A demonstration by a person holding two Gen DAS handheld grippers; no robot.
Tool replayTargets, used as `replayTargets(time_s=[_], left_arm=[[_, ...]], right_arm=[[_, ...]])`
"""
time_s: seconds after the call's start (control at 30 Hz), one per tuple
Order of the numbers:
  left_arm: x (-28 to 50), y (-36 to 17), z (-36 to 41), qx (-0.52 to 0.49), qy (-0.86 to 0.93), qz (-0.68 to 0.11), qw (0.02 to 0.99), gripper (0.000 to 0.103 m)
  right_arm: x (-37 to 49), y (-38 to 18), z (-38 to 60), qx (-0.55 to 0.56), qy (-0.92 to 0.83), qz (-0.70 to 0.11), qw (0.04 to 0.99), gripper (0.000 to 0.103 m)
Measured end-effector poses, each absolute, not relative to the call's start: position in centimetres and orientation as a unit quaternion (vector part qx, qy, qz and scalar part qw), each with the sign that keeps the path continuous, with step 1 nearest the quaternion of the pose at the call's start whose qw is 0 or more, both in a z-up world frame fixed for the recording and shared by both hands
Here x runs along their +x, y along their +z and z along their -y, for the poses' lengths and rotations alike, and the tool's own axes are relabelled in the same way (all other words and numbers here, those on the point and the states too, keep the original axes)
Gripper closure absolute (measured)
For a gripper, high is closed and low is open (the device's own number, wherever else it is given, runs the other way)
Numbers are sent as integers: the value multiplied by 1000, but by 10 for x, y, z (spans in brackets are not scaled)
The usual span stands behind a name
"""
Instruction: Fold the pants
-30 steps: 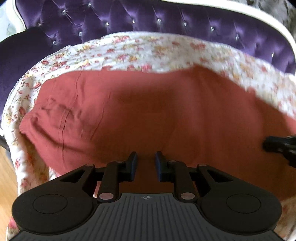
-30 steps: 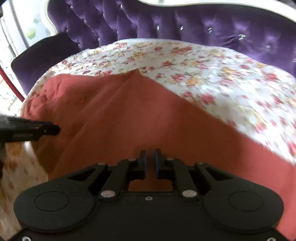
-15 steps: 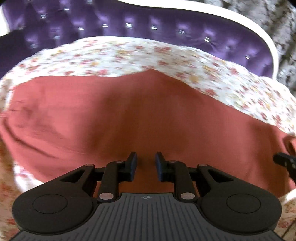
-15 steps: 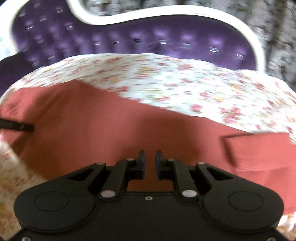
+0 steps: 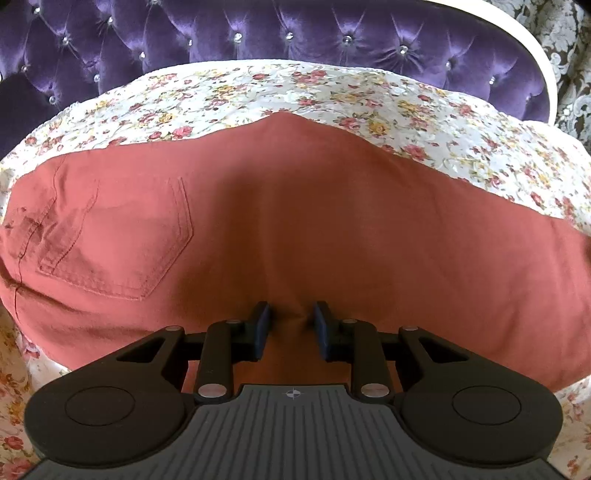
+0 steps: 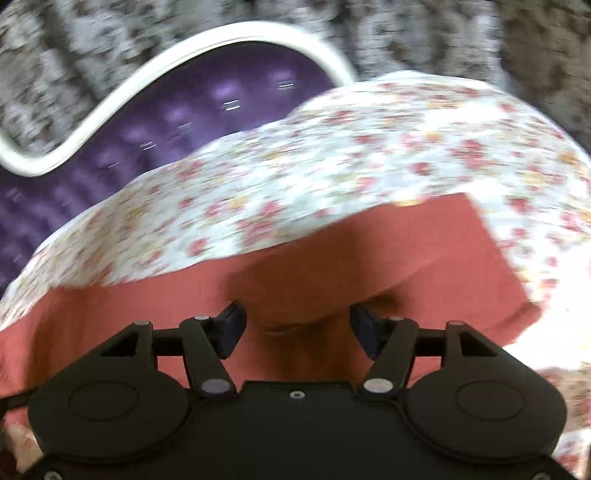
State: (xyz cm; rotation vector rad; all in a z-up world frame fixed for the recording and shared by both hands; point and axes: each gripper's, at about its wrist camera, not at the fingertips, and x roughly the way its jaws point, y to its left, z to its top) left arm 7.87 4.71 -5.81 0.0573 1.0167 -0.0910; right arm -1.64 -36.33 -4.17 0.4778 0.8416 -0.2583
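Rust-red cotton pants, spread flat across a floral sheet, long axis running left to right, waistband and back pocket at the left end, legs trailing off right. Already doubled leg on leg, to judge by the single outline.

Left gripper: near edge of the seat area, just right of the pocket, jaws part open, cloth between them but not pinched. Nearer to the waist end.

Right gripper: over the hem end, jaws wide apart, nothing held. Leg cuff squared off just beyond and to the right of it. Nearer to the cuff; likely the one to carry that end leftward toward the waist.

Behind: purple tufted headboard with white trim, patterned wallpaper.

Hard to make out: right view heavily smeared by motion, cloth edges soft, contact with fabric uncertain. Right end of pants cut off in left view. Near edge of cloth hidden under both gripper bodies. Neither gripper visible from the other's camera.
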Motion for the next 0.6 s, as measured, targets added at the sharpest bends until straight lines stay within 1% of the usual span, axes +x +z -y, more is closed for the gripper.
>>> replayTargets(time_s=[0.07,0.13,0.37,0.5,0.6], left_arm=[[79,-57,-46,31,-44,-489,871,77],[81,-57,-48,28,-45,-494,868,77],[81,-57,-48,27,-46,-496,867,77],[82,-51,-40,32,-39,-500,865,78],[80,-40,-31,17,-52,-494,868,78]], right_arm=[[-19,-47,379,268,-129,-404,865,37],[-24,-49,385,283,-147,-406,856,37],[-46,-39,417,216,-288,-389,848,37],[-54,-34,430,229,-278,-379,853,37],[-54,-34,438,270,-248,-373,853,37]])
